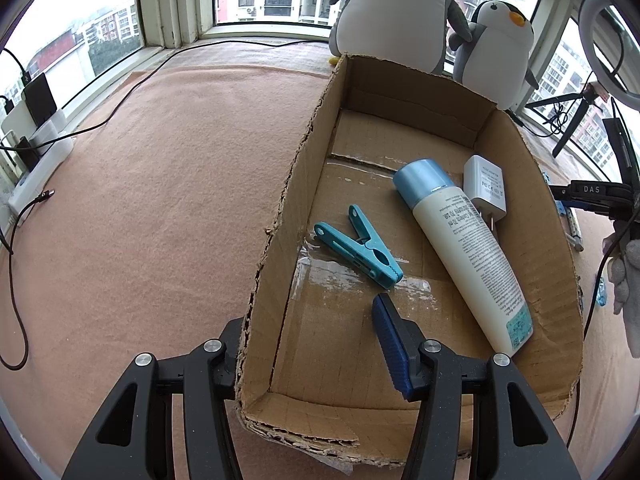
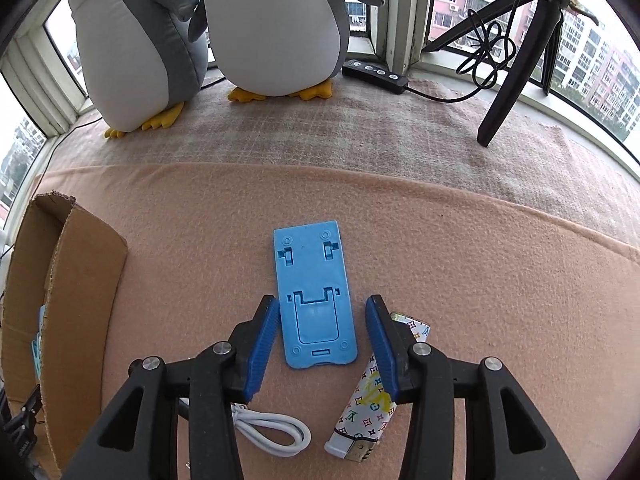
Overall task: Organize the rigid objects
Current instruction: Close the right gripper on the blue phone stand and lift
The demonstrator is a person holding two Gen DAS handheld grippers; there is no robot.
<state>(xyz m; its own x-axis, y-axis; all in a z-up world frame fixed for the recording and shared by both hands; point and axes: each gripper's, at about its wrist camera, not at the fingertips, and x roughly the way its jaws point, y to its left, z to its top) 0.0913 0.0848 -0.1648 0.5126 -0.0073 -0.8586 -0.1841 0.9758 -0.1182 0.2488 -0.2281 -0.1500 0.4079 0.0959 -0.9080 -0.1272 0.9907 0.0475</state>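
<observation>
Right gripper [image 2: 322, 344] jaws gape around the blue stand [image 2: 314, 296]; only left gripper [image 1: 308, 344], open, sees the box [image 1: 280, 216] interior.

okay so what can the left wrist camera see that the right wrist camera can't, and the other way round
Only the left wrist view shows the box's inside: a teal clothespin, a lotion bottle and a white charger. The left gripper straddles the box wall.

Only the right wrist view shows the open right gripper around a blue phone stand, plus a patterned power bank and a white cable.

Both show the cardboard box, two plush penguins and the pink blanket.
</observation>
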